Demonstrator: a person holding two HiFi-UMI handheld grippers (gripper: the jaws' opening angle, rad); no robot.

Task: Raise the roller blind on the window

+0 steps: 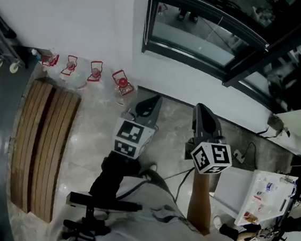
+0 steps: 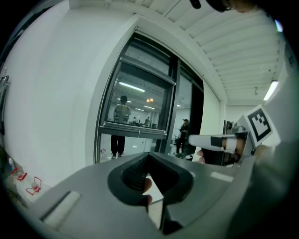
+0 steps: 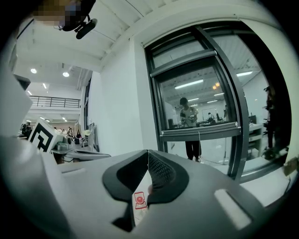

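The window [image 1: 211,36] has a dark frame and stands in the white wall ahead of both grippers. Across its pane runs a grey horizontal bar [image 3: 201,132] [image 2: 135,129], which looks like the blind's bottom rail. A thin cord [image 3: 198,142] hangs below the bar. The glass reflects a person. My left gripper [image 1: 151,102] [image 2: 148,155] and right gripper [image 1: 200,109] [image 3: 147,151] point side by side at the window, well short of it. Both have their jaw tips together and hold nothing.
A wooden slatted bench [image 1: 41,150] lies at the left. Several bottles with red caps [image 1: 94,72] stand along the wall's foot. A power strip [image 1: 240,156] lies on the floor, and a white table [image 1: 265,196] with small items is at the right. A dark stand [image 1: 95,203] is close by my legs.
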